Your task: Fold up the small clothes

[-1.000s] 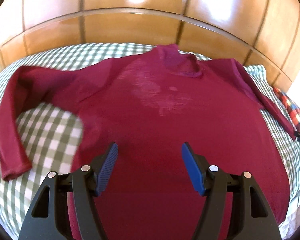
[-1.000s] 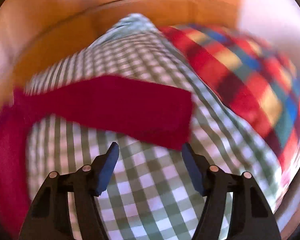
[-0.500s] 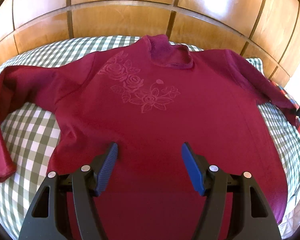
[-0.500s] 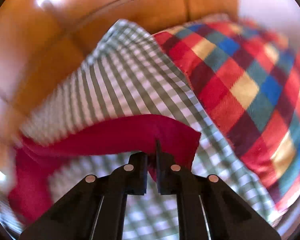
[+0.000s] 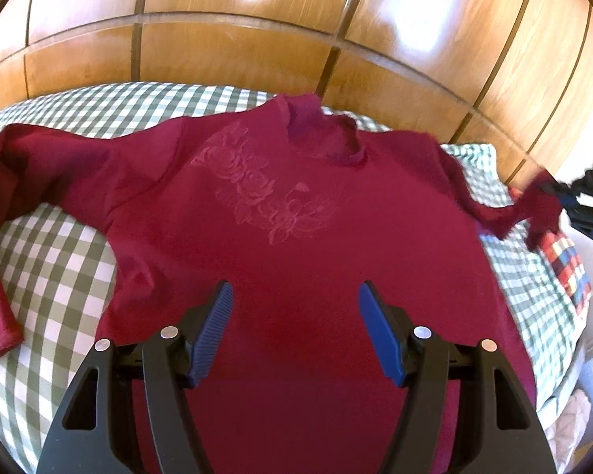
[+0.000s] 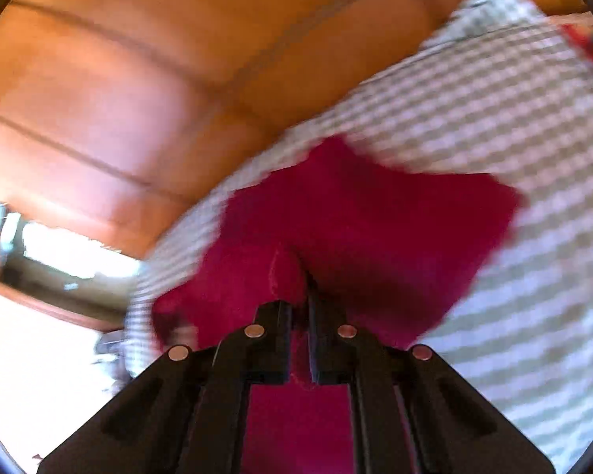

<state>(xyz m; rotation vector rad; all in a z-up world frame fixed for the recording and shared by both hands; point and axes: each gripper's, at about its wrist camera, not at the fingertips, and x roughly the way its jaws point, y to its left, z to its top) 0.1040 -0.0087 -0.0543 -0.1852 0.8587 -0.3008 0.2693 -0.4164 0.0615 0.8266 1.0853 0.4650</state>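
Observation:
A dark red long-sleeved shirt (image 5: 296,237) with a faint rose print lies face up on a green-and-white checked bedcover (image 5: 55,260). My left gripper (image 5: 295,328) hovers open over the shirt's lower body, nothing between its blue pads. The shirt's left sleeve (image 5: 4,197) bends down the cover's left side. At the far right, the right sleeve's end (image 5: 533,205) is lifted off the bed, pinched by my right gripper (image 5: 553,189). In the blurred right wrist view that gripper (image 6: 302,276) is shut on the red sleeve cuff (image 6: 284,272), and the sleeve (image 6: 355,245) hangs below it.
A glossy wooden headboard (image 5: 257,39) rises behind the bed. A red, blue and yellow plaid blanket (image 5: 565,264) lies at the bed's right edge. The cover's right rim (image 5: 561,355) drops off to a pale floor.
My right gripper shut on the right sleeve's cuff and lifted it off the bed, swinging leftward. The left gripper stayed open above the shirt, with its view tilted slightly.

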